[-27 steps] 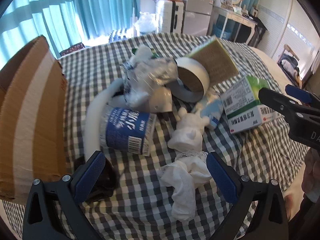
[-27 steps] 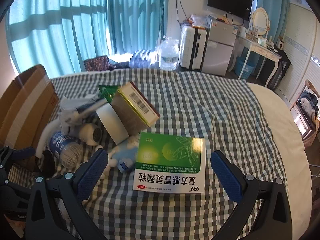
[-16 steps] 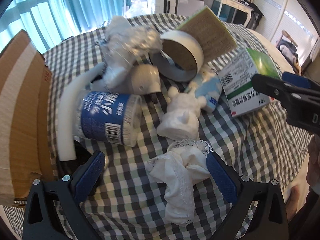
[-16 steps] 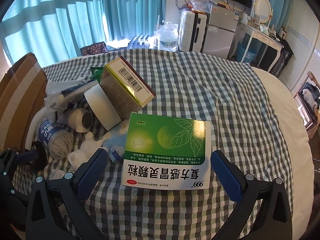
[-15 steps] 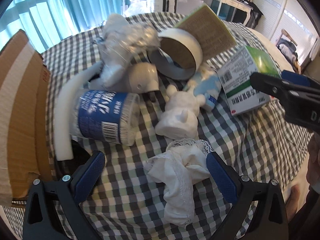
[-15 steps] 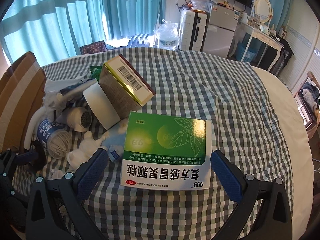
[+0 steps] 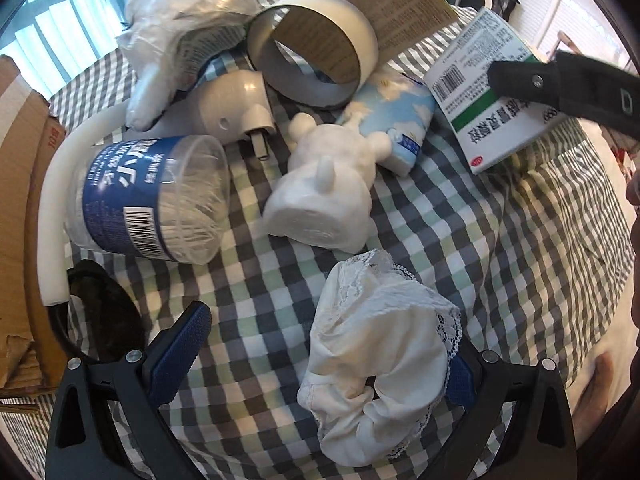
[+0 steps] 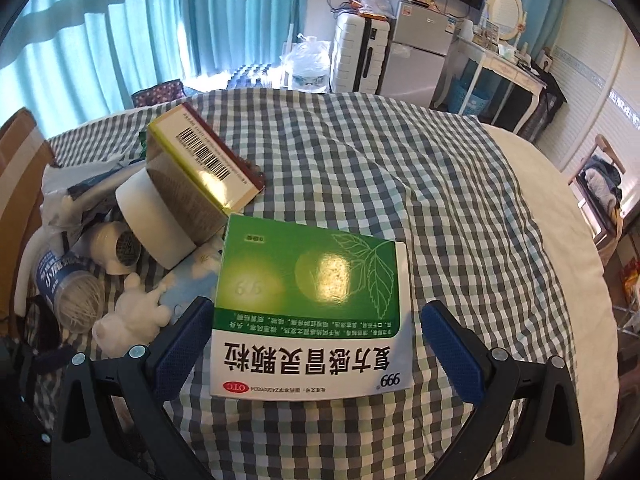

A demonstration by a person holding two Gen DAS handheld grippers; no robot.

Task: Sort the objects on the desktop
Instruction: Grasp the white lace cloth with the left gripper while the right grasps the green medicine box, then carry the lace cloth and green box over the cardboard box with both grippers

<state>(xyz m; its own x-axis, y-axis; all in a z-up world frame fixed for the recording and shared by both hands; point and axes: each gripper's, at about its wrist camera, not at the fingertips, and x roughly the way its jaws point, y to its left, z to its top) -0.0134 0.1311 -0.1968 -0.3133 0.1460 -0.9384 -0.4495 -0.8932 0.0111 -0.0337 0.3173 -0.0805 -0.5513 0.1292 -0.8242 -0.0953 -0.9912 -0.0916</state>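
checked cloth (image 8: 420, 168) covers the surface where the clutter lies: a green and white medicine box (image 8: 312, 308) sits flat between the spread jaws of the right gripper (image 8: 316, 344), neither pad touching it. white lace cloth (image 7: 380, 360) lies bunched between the wide-open jaws of the left gripper (image 7: 320, 356), covering most of the right pad and well apart from the left one. beyond it lie a white figurine (image 7: 324, 196), a tub of cotton swabs (image 7: 148, 200) on its side and a tape roll (image 7: 316, 48).
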